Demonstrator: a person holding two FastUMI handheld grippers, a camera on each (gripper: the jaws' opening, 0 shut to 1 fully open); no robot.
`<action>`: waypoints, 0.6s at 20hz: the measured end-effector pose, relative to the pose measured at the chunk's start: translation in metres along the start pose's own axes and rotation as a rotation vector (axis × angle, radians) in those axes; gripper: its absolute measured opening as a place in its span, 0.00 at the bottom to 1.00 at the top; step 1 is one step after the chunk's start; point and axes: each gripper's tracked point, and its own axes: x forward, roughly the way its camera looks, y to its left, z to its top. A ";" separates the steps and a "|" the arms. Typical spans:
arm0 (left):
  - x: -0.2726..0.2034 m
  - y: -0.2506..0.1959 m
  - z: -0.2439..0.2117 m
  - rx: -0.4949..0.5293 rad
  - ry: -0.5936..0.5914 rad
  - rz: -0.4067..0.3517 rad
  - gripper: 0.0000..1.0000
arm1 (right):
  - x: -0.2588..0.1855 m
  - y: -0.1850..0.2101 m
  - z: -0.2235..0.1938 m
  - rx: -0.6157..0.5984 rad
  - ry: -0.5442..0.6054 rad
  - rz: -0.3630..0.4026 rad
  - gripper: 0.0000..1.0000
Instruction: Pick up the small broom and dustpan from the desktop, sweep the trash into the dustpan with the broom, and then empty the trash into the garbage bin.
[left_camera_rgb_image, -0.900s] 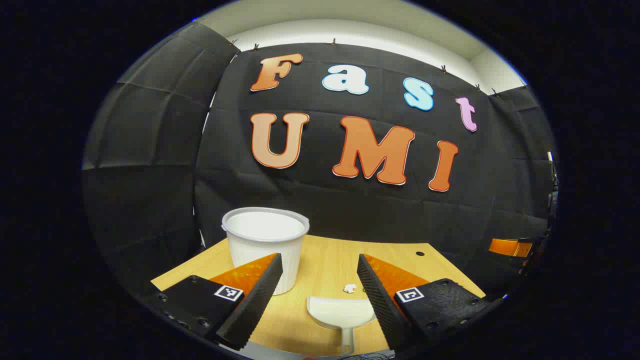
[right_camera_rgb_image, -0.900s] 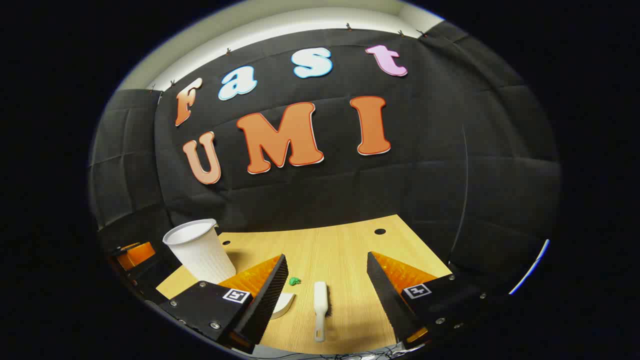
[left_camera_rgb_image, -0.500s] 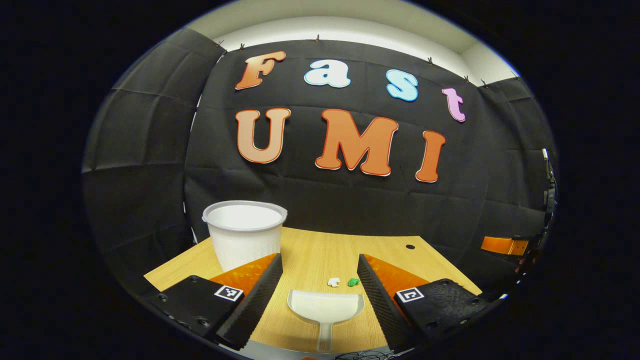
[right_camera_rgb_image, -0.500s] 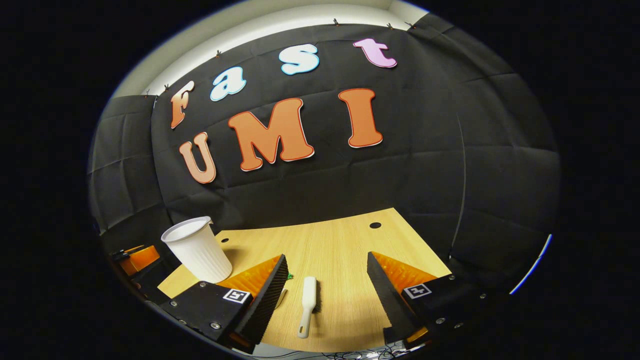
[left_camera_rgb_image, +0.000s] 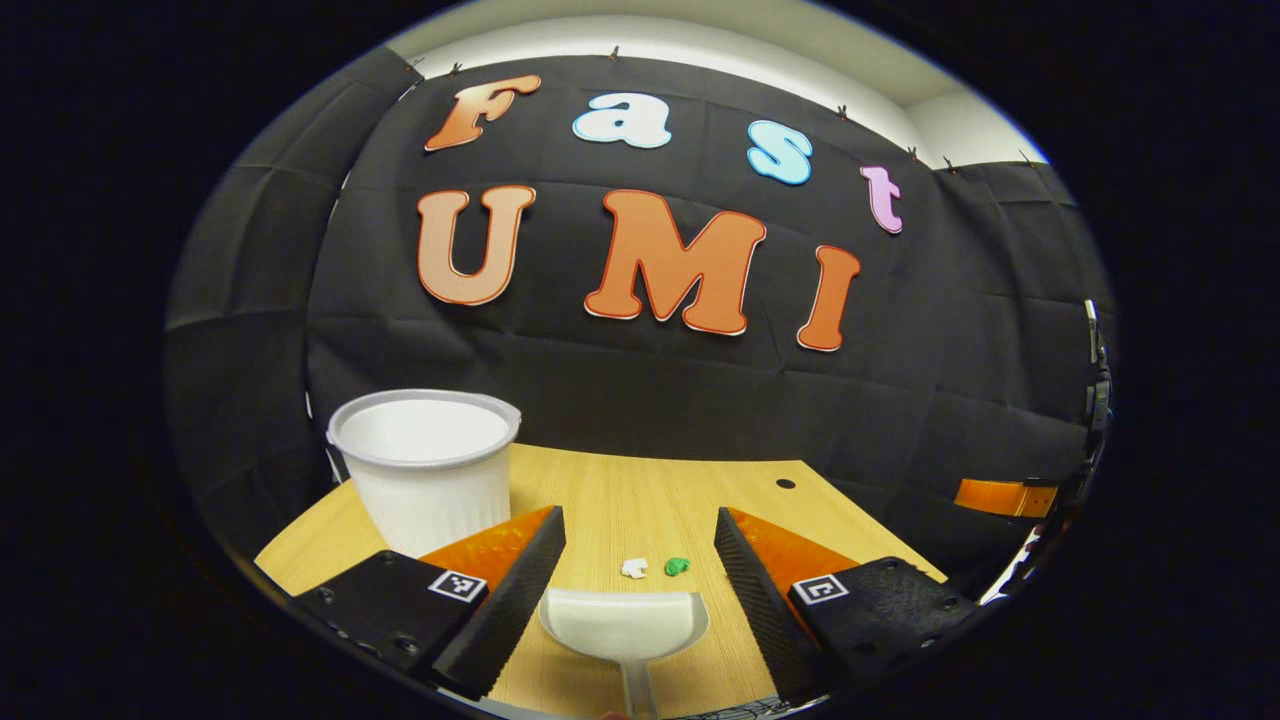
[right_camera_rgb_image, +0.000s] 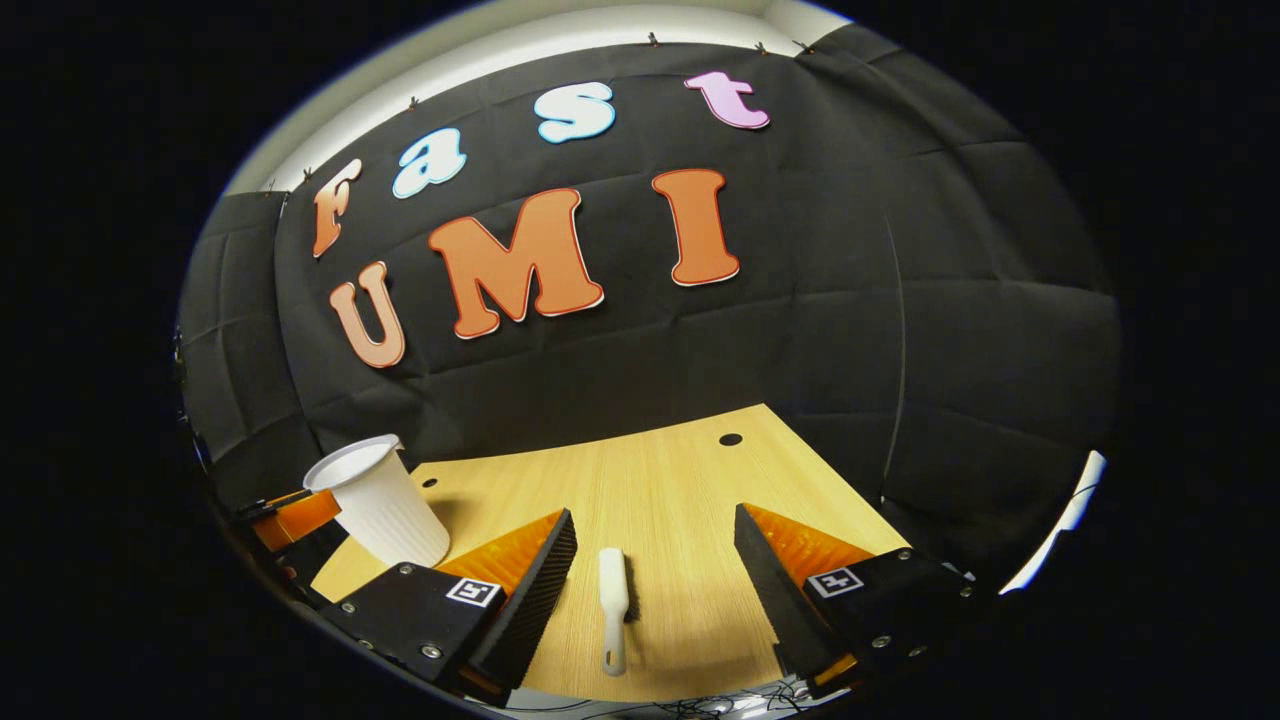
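Stage, as we judge it: approach before pickup, nothing lifted yet; we hold the left gripper (left_camera_rgb_image: 640, 560) with its jaws spread wide and gripping nothing, the white dustpan (left_camera_rgb_image: 624, 625) lying flat on the desktop (left_camera_rgb_image: 620, 500) between its fingers, pan mouth facing away from us and its narrow handle running back toward the bottom of the left gripper view; we hold the right gripper (right_camera_rgb_image: 655, 560) equally wide apart and empty, the small broom (right_camera_rgb_image: 612, 605) lying on the desktop between its fingers, bristles along its right-hand edge, handle end with a hanging hole nearest us. Trash: one white scrap (left_camera_rgb_image: 634, 568) and one green scrap (left_camera_rgb_image: 677, 566), crumpled, side by side just beyond the pan's lip. Garbage bin (left_camera_rgb_image: 425, 465): white ribbed plastic cup, rolled rim, upright, on the left of the desktop; it also stands at the left of the right gripper view. Surfaces: pale wood-grain laminate top; smooth moulded plastic tools; finger pads black and ridged, backed in orange. Next move, in our estimate: lower each gripper further and close on the thin handles, which are slim and low, so the fingers must come nearly down to the wood
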 end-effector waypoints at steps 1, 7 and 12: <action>0.007 0.006 -0.010 -0.001 0.035 -0.009 0.95 | 0.003 0.007 -0.006 0.001 0.024 0.011 0.95; 0.010 0.047 -0.055 -0.049 0.192 0.033 0.95 | 0.024 0.041 -0.042 -0.031 0.155 0.092 0.95; 0.001 0.045 -0.076 -0.008 0.278 0.076 0.95 | 0.038 0.053 -0.075 -0.051 0.286 0.175 0.95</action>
